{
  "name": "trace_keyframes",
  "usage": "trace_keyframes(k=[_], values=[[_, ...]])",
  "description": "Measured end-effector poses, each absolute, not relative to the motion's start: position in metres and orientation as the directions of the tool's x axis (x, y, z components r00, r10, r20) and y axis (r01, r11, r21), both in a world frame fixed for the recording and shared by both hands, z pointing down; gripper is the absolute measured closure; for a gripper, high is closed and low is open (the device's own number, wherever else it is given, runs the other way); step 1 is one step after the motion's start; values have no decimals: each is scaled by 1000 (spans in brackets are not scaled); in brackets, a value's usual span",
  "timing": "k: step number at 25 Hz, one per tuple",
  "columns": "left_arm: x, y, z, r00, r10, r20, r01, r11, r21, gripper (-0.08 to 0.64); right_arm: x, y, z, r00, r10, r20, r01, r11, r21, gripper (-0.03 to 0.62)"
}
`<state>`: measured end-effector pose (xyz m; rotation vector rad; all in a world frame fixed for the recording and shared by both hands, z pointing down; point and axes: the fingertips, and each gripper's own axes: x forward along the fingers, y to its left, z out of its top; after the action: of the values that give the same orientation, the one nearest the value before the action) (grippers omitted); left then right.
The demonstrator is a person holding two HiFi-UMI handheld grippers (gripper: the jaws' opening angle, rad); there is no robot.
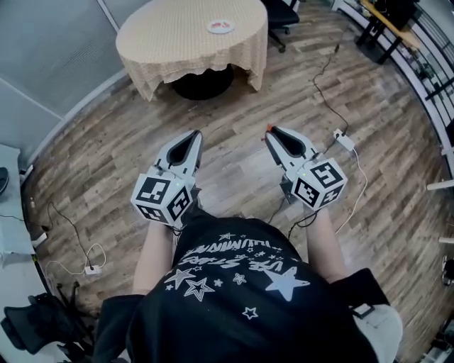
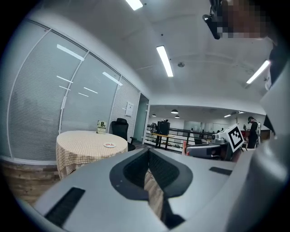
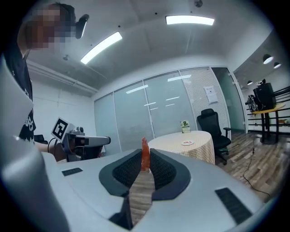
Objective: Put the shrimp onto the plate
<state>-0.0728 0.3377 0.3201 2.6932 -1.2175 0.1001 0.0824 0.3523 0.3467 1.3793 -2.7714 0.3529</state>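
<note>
An orange-red shrimp (image 3: 145, 155) stands pinched between the jaws of my right gripper (image 3: 145, 164); its tip shows at the jaw ends (image 1: 269, 130) in the head view. My left gripper (image 1: 194, 136) is shut with nothing in it, its jaws closed together (image 2: 147, 155). Far ahead, a white plate (image 1: 220, 26) with red marks lies on a round table (image 1: 163, 42) with a checked cloth; the same plate (image 3: 187, 142) also appears in the right gripper view and the left gripper view (image 2: 109, 145). Both grippers hover over the wooden floor, well short of the table.
A black office chair (image 1: 282, 14) stands behind the table. Cables and a white power adapter (image 1: 345, 140) lie on the floor to the right; another cable and plug (image 1: 91, 269) lie at the left. A small number sign (image 3: 184, 126) stands on the table. Glass partitions line the left side.
</note>
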Motion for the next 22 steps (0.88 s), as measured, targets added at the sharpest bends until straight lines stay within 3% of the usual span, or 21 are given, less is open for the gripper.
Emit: trace_keyframes(k=[8, 16, 22], values=[[-69, 339, 336, 643, -744, 179, -765, -633, 119, 551, 88, 360, 353, -608, -783, 131, -790, 581, -195, 526], [-73, 346, 346, 641, -738, 210, -766, -630, 123, 551, 93, 357, 347, -631, -776, 24, -742, 594, -310, 526], [-75, 319, 356, 656, -725, 210, -754, -639, 151, 551, 87, 338, 348, -619, -785, 34, -753, 580, -311, 526]])
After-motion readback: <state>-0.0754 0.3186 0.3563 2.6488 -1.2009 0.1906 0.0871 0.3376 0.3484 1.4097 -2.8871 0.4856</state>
